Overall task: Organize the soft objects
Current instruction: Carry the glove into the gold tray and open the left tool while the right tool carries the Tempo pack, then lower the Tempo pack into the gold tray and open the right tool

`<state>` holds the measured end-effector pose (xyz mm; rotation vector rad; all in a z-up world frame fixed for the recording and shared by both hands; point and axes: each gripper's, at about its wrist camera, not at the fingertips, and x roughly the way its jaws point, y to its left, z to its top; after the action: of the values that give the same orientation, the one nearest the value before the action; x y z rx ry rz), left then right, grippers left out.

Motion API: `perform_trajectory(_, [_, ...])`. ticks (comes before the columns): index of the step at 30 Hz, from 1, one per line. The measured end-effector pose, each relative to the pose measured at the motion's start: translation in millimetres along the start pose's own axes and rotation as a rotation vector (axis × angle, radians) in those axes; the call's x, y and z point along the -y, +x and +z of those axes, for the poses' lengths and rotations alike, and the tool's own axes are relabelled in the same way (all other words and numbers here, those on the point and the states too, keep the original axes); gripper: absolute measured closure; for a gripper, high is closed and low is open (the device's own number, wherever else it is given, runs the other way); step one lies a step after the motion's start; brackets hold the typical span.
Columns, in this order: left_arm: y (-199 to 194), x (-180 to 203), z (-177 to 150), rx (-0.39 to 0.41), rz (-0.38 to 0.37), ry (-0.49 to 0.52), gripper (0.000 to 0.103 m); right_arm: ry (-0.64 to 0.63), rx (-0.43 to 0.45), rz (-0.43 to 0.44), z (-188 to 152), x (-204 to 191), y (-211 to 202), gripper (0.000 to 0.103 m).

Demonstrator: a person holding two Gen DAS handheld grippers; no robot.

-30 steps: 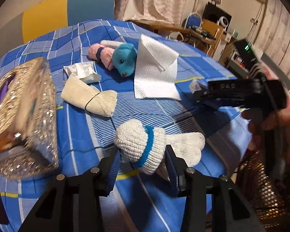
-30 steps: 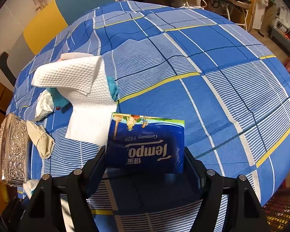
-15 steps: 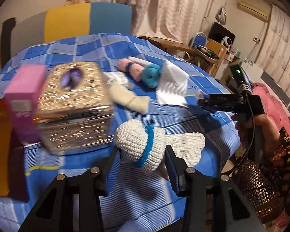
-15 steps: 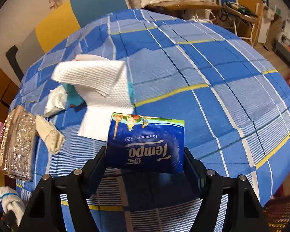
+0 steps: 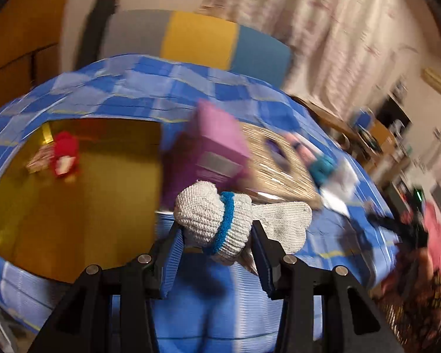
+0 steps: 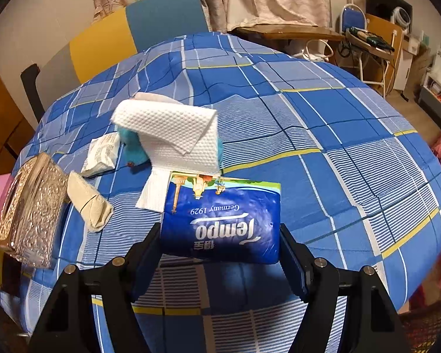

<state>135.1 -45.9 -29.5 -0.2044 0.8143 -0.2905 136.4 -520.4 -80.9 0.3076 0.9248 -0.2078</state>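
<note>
Left gripper [image 5: 217,241] jaws clamped on rolled glove [image 5: 217,220], its fingers trailing right of the jaws; view blurred. Yellow box [image 5: 82,206] ahead-left, pink box [image 5: 217,147] just beyond.

Right gripper [image 6: 220,250] jaws clamped on tissue pack [image 6: 223,223]. Paper towel [image 6: 173,138] just beyond, sock [image 6: 88,203] ahead-left.

A rolled white knit glove bundle [image 5: 217,220] with a blue cuff band is held off the cloth. A blue Tempo tissue pack [image 6: 223,220] is held level, label inverted. At its 11 o'clock, a white paper towel [image 6: 176,138] is draped over what appears a teal plush [image 6: 132,147].
</note>
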Motion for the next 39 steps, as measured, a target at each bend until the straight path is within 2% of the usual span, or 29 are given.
perform_trajectory(7, [-11, -83, 23, 0.032, 0.138, -0.128, 0.058, -0.005, 0.065, 0.026, -15, -14, -27, 0.029])
perform_trajectory(13, [0, -140, 32, -0.009, 0.232, -0.200, 0.058, -0.008, 0.095, 0.061, -31, -33, -55, 0.029])
perform_trajectory(20, [25, -183, 41, -0.071, 0.311, -0.217, 0.056, -0.047, 0.104, 0.118, -45, -69, -84, 0.029])
perform_trajectory(25, [28, -197, 43, -0.068, 0.367, -0.210, 0.049, -0.094, 0.125, 0.148, -52, -98, -103, 0.029])
perform_trajectory(31, [2, -190, 34, 0.017, 0.315, -0.219, 0.048, -0.153, 0.147, 0.227, -61, -136, -121, 0.029])
perform_trajectory(36, [-18, -174, 9, 0.035, 0.204, -0.243, 0.048, -0.228, 0.134, 0.299, -65, -178, -125, 0.029])
perform_trajectory(39, [-24, -161, -4, 0.031, 0.192, -0.216, 0.048, -0.278, 0.122, 0.344, -67, -208, -122, 0.029])
